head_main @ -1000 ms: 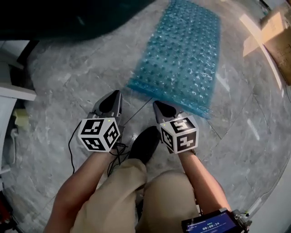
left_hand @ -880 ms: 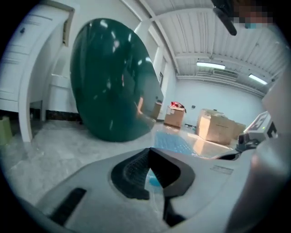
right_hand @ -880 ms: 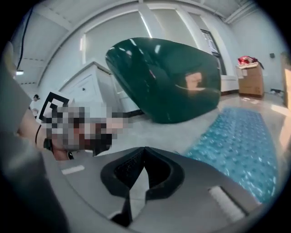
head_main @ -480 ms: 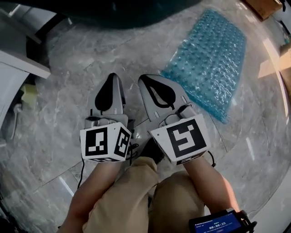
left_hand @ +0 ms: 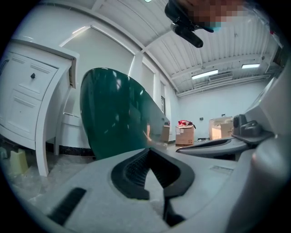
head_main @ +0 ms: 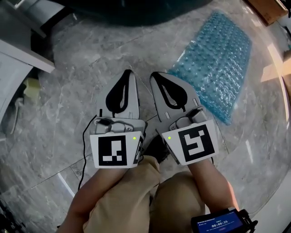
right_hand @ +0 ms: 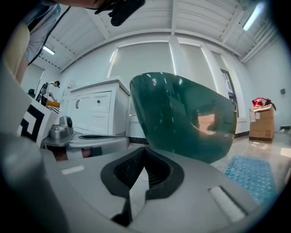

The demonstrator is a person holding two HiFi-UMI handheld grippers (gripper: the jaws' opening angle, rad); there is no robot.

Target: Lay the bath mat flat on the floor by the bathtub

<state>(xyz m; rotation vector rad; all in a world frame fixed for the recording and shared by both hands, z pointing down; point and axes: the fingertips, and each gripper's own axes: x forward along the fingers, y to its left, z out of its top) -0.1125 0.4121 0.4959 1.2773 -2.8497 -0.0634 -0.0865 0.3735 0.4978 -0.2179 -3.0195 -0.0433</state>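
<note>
The blue studded bath mat (head_main: pixel 218 63) lies spread flat on the grey marble floor, next to the dark green bathtub (head_main: pixel 136 9) at the top edge. My left gripper (head_main: pixel 128 73) and right gripper (head_main: pixel 154 75) hang side by side above the floor, left of the mat and clear of it. Both are shut with nothing between the jaws. In the right gripper view the right gripper (right_hand: pixel 145 150) points level at the bathtub (right_hand: pixel 186 123), with the mat (right_hand: pixel 252 175) low at the right. The left gripper (left_hand: pixel 150 152) also faces the bathtub (left_hand: pixel 113 113).
A white cabinet (head_main: pixel 18 50) stands at the left, a pale bottle (head_main: pixel 31 88) beside it. Cardboard boxes (head_main: pixel 268 9) sit at the top right. The person's legs and a dark shoe (head_main: pixel 154 145) are under the grippers, and a black cable (head_main: pixel 84 154) trails from the left gripper.
Both grippers have risen from low near the mat's near edge toward the camera and levelled out. The mat stays flat and now appears further right.
</note>
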